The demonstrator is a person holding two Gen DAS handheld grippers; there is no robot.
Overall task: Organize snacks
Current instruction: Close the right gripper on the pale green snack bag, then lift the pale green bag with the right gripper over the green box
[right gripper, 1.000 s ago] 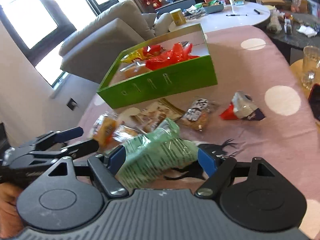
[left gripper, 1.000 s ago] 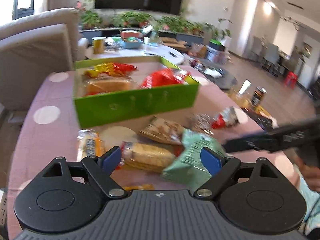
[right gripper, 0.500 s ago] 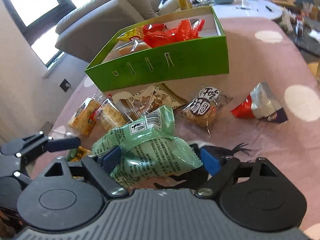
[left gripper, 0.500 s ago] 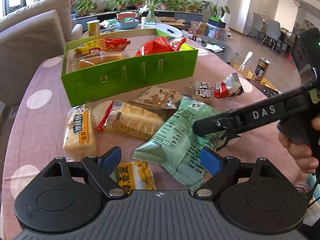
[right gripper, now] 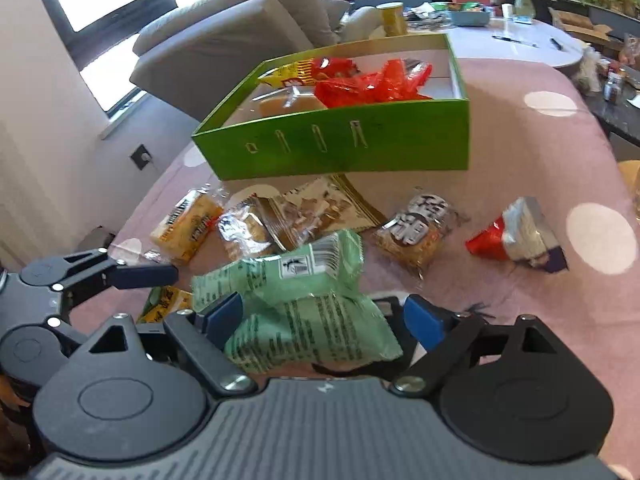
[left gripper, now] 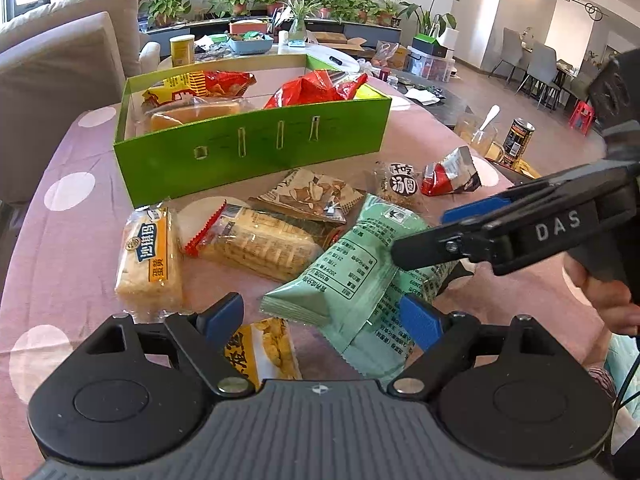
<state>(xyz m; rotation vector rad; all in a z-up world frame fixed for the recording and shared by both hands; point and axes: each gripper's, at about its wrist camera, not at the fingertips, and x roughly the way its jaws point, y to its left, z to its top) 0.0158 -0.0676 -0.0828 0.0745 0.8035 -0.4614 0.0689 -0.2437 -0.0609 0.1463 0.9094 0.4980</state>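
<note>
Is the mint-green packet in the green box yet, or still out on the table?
Out. The mint-green packet lies on the table before the green box, between the right gripper's open jaws.

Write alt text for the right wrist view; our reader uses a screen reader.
Right tongs stand open around a green snack bag on a pink dotted tablecloth. Beyond lie more snack packets and a green box partly filled with snacks; the left tongs reach in at left.

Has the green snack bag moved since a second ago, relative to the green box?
Yes. The green snack bag has come down onto the tablecloth, nearer the loose packets before the green box; the right gripper jaws have just been opening around it.
</note>
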